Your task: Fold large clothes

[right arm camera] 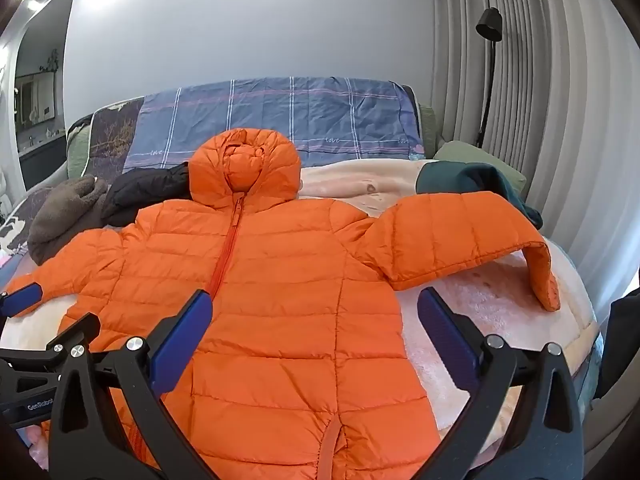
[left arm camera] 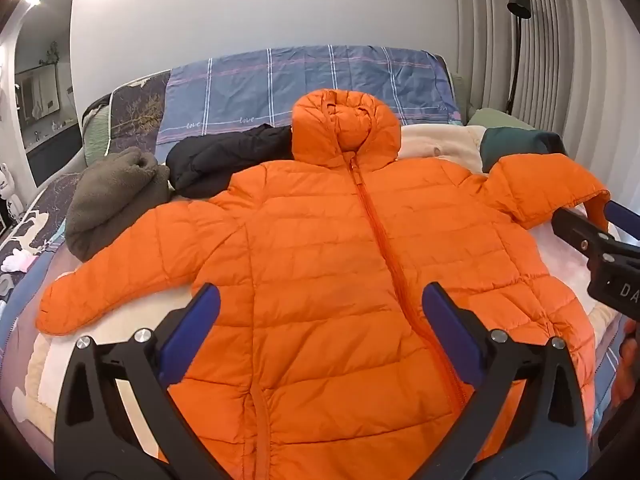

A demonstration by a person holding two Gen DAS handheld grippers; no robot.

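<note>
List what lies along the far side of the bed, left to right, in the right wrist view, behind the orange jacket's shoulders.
Brown fleece garment → black puffy garment → orange jacket's hood → pale cream blanket → dark green garment.

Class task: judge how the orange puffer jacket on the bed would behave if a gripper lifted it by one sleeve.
The orange puffer jacket would probably flop: its sleeve already bends limply at the cuff. Its puffy quilting suggests it is light for its size. The shiny shell may slip between the fingers, so a pinch at a seam seems safer.
</note>
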